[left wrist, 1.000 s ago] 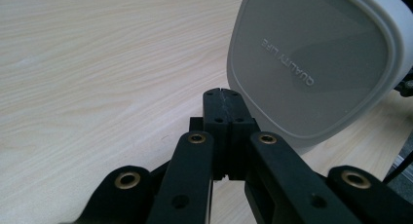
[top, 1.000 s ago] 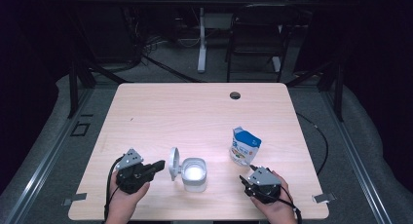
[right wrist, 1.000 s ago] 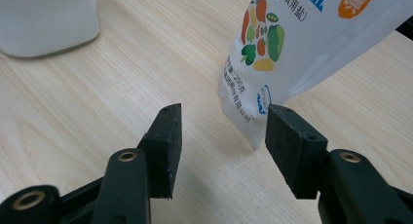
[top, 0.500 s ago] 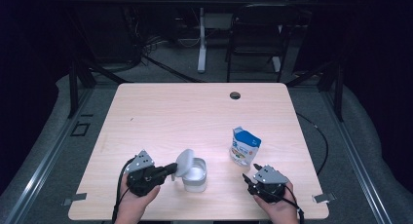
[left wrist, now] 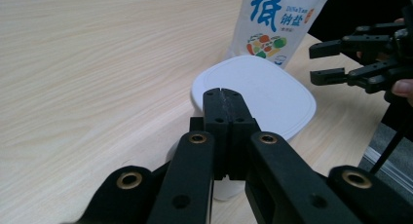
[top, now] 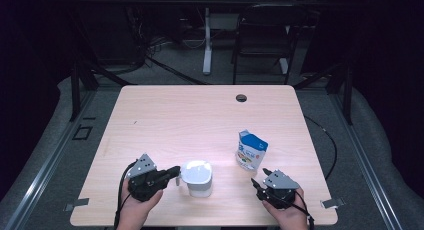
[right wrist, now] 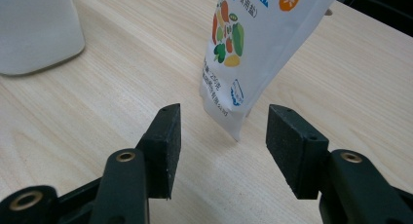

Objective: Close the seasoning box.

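A white lidded container [top: 196, 177] [left wrist: 258, 95] stands near the table's front edge, its lid lying flat on top. My left gripper [top: 175, 171] [left wrist: 224, 93] is shut with nothing between its jaws, and its tips sit at the lid's left edge. A white and blue salt bag [top: 251, 150] [left wrist: 277, 24] [right wrist: 253, 48] stands upright to the right of the container. My right gripper [top: 260, 177] [right wrist: 221, 136] is open just in front of the bag, its jaws aimed at the bag's lower corner without touching it. The container's side [right wrist: 39, 29] shows at the upper left of the right gripper view.
The light wooden table [top: 200, 120] has a round cable hole [top: 241, 97] near its far edge. A chair [top: 262, 45] and a desk leg stand on the dark floor beyond. The right gripper [left wrist: 341, 63] shows at the right edge of the left gripper view.
The container's lid, upright a second ago, has swung down and now lies shut on the container. My left gripper moved right along with it. The right gripper stayed put.
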`<state>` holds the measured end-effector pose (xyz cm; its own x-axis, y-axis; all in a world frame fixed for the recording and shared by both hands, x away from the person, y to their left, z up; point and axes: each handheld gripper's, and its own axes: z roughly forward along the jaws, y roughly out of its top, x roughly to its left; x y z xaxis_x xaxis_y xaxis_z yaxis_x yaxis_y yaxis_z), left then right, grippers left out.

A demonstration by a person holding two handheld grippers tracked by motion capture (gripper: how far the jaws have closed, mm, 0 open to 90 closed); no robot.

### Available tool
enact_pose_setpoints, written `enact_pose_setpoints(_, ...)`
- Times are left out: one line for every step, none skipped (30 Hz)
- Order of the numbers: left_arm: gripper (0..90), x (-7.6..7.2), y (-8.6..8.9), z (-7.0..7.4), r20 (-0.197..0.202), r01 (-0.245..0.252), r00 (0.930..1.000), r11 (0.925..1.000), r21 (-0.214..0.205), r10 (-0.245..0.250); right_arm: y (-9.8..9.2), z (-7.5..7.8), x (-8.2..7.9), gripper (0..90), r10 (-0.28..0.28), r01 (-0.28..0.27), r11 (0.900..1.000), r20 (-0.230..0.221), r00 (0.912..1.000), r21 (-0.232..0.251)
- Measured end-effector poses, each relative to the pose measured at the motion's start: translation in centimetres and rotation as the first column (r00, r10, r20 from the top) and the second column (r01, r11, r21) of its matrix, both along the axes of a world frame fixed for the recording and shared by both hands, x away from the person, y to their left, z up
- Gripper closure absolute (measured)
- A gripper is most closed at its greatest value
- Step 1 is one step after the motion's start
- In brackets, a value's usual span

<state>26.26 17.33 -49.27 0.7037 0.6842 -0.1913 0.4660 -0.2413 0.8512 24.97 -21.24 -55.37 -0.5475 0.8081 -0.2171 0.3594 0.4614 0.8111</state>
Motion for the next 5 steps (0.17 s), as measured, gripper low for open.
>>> enact_pose_setpoints(90.0, 0.11, 0.13, -0.13, -0.001, -0.012, 0.9999, 0.9999, -0.001, 0.012, -0.03, 0.05, -0.02, 46.9, 0.0, 0.0, 1.0, 0.005, 1.0, -0.002)
enact_pose_setpoints(90.0, 0.22, 0.28, -0.2, -0.006, -0.02, 0.9998, 0.9998, -0.002, 0.02, -0.09, 0.09, -0.05, 46.8, -0.002, 0.002, 1.0, 0.012, 0.9999, -0.005)
enact_pose_setpoints(90.0, 0.43, 0.5, -0.28, -0.013, -0.031, 0.9995, 0.9995, -0.006, 0.03, -0.14, 0.09, -0.08, 46.7, -0.005, 0.005, 1.0, 0.019, 0.9998, -0.005)
enact_pose_setpoints(90.0, 0.63, 0.74, -0.33, -0.016, -0.045, 0.9989, 0.9989, -0.01, 0.045, -0.23, 0.08, -0.16, 46.6, -0.008, 0.008, 1.0, 0.023, 0.9997, -0.004)
enact_pose_setpoints(89.3, 0.87, 1.09, -0.33, -0.022, -0.063, 0.9978, 0.9976, -0.027, 0.063, -0.36, 0.04, -0.23, 46.4, -0.008, 0.008, 1.0, 0.024, 0.9997, -0.004)
